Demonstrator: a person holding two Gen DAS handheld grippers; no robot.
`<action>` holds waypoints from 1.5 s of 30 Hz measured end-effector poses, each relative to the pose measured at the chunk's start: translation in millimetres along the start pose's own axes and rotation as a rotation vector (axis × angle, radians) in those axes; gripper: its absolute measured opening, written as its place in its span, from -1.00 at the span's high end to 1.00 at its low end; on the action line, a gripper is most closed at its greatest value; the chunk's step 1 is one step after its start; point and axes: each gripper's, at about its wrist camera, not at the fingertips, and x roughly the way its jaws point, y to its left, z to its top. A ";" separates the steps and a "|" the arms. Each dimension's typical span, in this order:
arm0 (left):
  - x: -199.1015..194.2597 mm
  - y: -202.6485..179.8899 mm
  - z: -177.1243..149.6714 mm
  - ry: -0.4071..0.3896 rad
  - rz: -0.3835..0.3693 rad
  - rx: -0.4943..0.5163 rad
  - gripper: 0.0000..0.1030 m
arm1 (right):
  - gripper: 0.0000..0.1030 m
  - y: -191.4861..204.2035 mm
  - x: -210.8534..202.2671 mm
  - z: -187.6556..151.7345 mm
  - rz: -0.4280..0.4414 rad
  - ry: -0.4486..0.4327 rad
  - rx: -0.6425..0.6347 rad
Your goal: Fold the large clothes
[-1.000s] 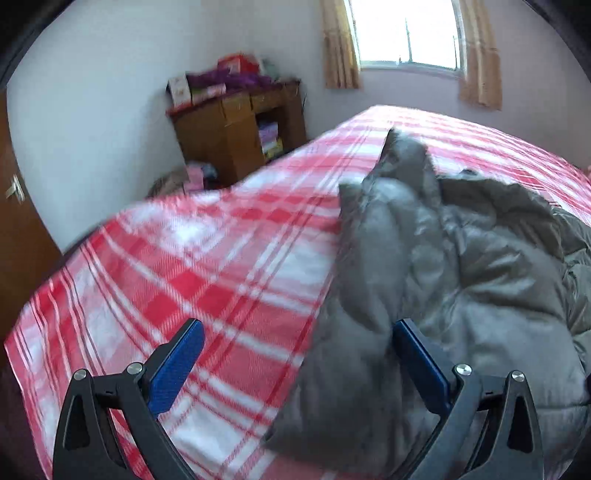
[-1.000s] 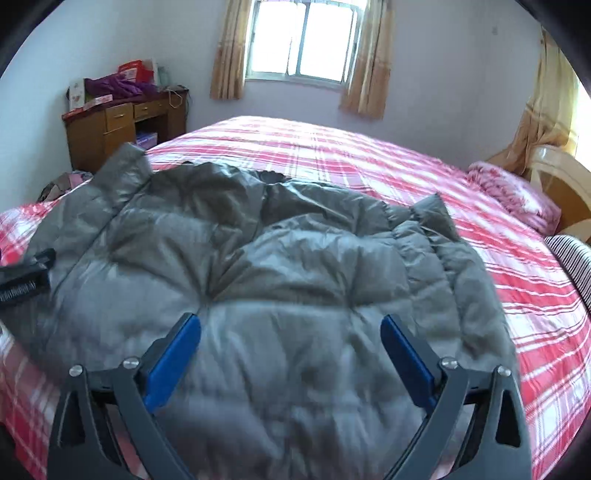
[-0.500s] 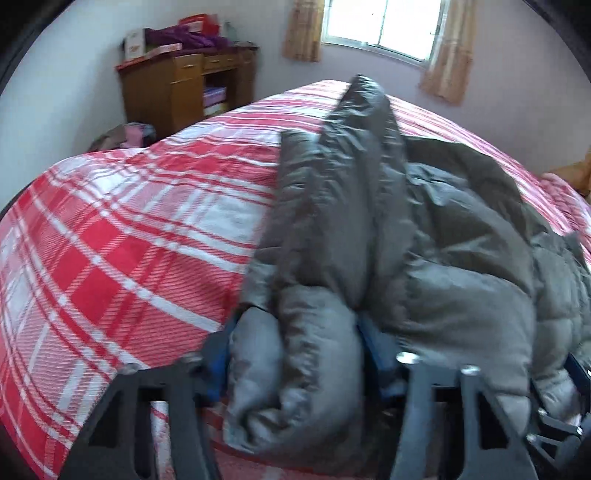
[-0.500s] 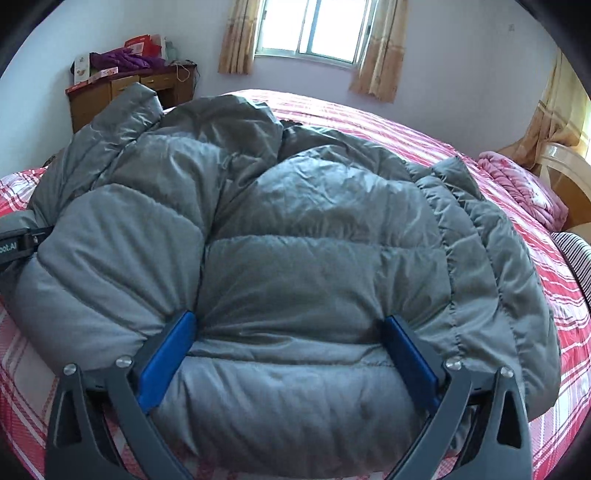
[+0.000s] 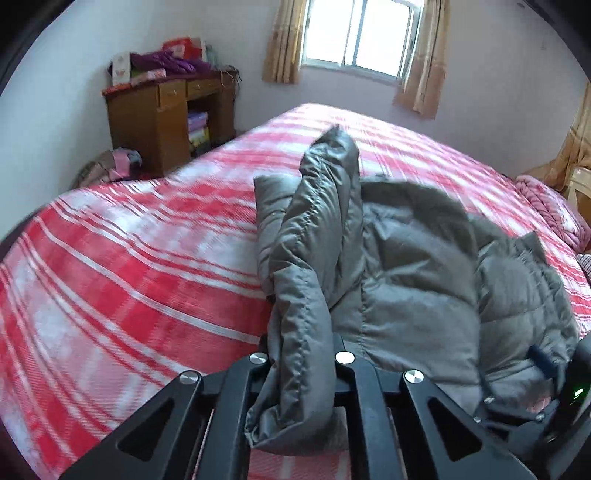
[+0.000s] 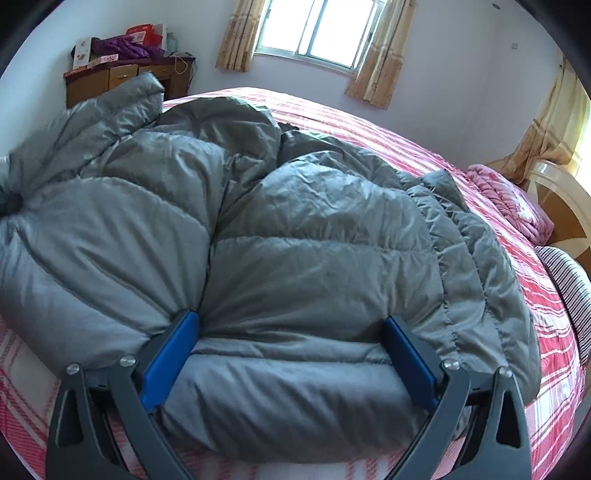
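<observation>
One big bed (image 5: 122,280) fills both of my views, spread with a red-and-white plaid blanket (image 6: 546,347), and on it lies the grey puffer jacket (image 6: 303,236) I'm folding, bunched toward the near edge with a sleeve (image 5: 325,192) running away from me toward the window (image 5: 360,35). Beyond the bed's far left corner I see a wooden desk (image 5: 162,114) piled with boxes and purple fabric, and at the right a pink folded blanket (image 6: 517,206) by the headboard. My left gripper (image 5: 302,358) has just been closing and now has its jaws pinched tight on a gathered fold of the jacket's edge, the cloth squeezed between them and hanging below. My right gripper (image 6: 291,354) stands with its jaws spread wide, the blue pads (image 6: 166,365) straddling the puffy hem and pressed into the padding at either side, though I can't say it truly has hold of it.
</observation>
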 end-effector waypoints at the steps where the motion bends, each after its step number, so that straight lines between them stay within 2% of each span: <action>1: -8.0 1.7 0.6 -0.009 0.006 -0.001 0.89 | -0.97 6.9 -2.5 0.2 0.014 0.000 -0.006; 6: -44.3 21.8 14.5 -0.058 0.043 -0.013 0.89 | -0.98 47.5 -14.9 0.9 0.078 -0.028 -0.051; 8: -57.0 20.4 21.3 -0.088 0.050 0.003 0.90 | -0.98 58.6 -20.8 4.8 0.134 -0.027 -0.078; 10: -69.3 13.5 31.6 -0.126 0.045 0.033 0.90 | -0.92 53.5 -30.7 10.1 0.214 -0.020 -0.082; 12: -85.3 -7.0 40.6 -0.171 0.037 0.086 0.90 | -0.93 30.8 -51.3 13.6 0.251 -0.067 -0.052; 15: -99.4 -52.4 49.2 -0.235 0.021 0.192 0.90 | -0.98 -20.0 -75.7 13.5 0.221 -0.152 0.005; 17: -99.6 -78.0 52.5 -0.255 -0.002 0.253 0.90 | -1.00 -56.8 -79.7 8.4 0.181 -0.172 0.063; 20: -97.1 -128.5 51.9 -0.270 -0.050 0.342 0.90 | -1.00 -117.9 -74.7 -5.9 0.095 -0.162 0.184; 24: -85.2 -190.0 41.0 -0.299 -0.071 0.463 0.90 | -1.00 -180.1 -51.2 -23.3 -0.008 -0.101 0.308; 28: -60.4 -255.1 10.2 -0.289 -0.094 0.602 0.90 | -1.00 -227.5 -30.5 -34.2 -0.076 -0.050 0.378; 34: -14.7 -322.9 -50.8 -0.224 -0.086 0.802 0.89 | -1.00 -270.8 -15.7 -64.9 -0.147 0.014 0.444; 38: -0.6 -345.3 -77.5 -0.230 -0.055 0.885 0.88 | -1.00 -291.2 -6.0 -83.9 -0.110 0.055 0.524; 41: -3.2 -349.5 -82.4 -0.237 -0.031 0.902 0.76 | -1.00 -295.0 -5.8 -87.4 -0.095 0.052 0.549; 42: -9.6 -349.5 -81.4 -0.233 -0.022 0.904 0.66 | -1.00 -293.8 -4.5 -87.7 -0.094 0.058 0.545; 44: -24.3 -349.5 -80.8 -0.257 -0.018 0.913 0.37 | -1.00 -291.3 -1.3 -88.6 -0.106 0.065 0.530; 45: -40.2 -347.4 -79.5 -0.283 -0.022 0.916 -0.02 | -1.00 -289.4 -1.0 -87.9 -0.107 0.067 0.520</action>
